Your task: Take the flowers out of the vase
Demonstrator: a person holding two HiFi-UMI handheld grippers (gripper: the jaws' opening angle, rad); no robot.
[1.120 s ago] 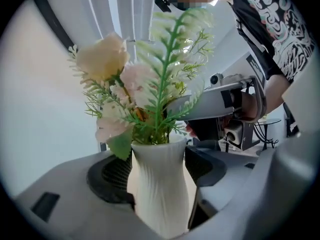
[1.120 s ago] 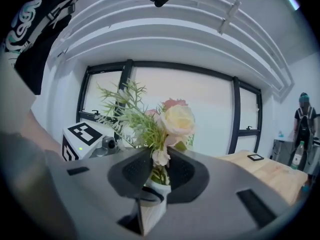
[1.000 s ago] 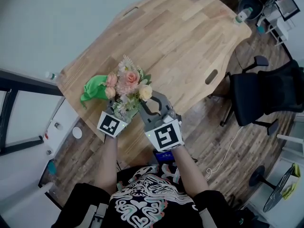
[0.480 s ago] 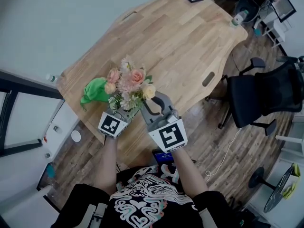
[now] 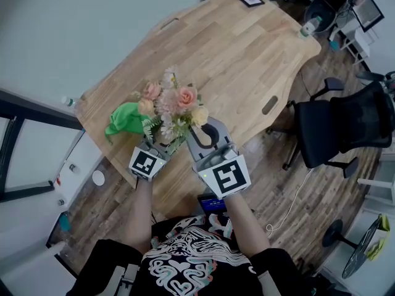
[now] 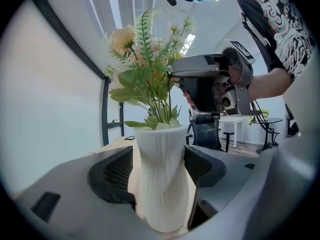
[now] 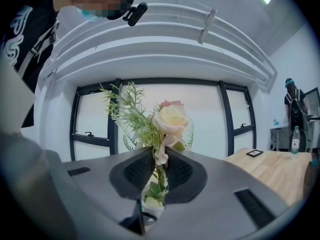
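Note:
A bunch of pink, cream and white flowers (image 5: 171, 106) with green fern stands over the table's near corner. My right gripper (image 5: 196, 124) is shut on its stems just below the cream rose (image 7: 171, 119); the stems (image 7: 159, 176) run down between the pads. In the left gripper view a white ribbed vase (image 6: 162, 179) stands upright between the jaws of my left gripper (image 5: 160, 142), which is shut on it. Green stems (image 6: 162, 111) still reach into the vase mouth. In the head view the flowers hide the vase.
A crumpled green cloth (image 5: 123, 117) lies on the wooden table (image 5: 234, 60) left of the flowers. A small dark frame (image 5: 253, 0) and a bottle (image 5: 308, 22) sit at the far end. A black office chair (image 5: 345, 128) stands to the right.
My right gripper has risen with the bunch, and the blooms now sit higher and slightly to the right. The left gripper with the vase has stayed where it was.

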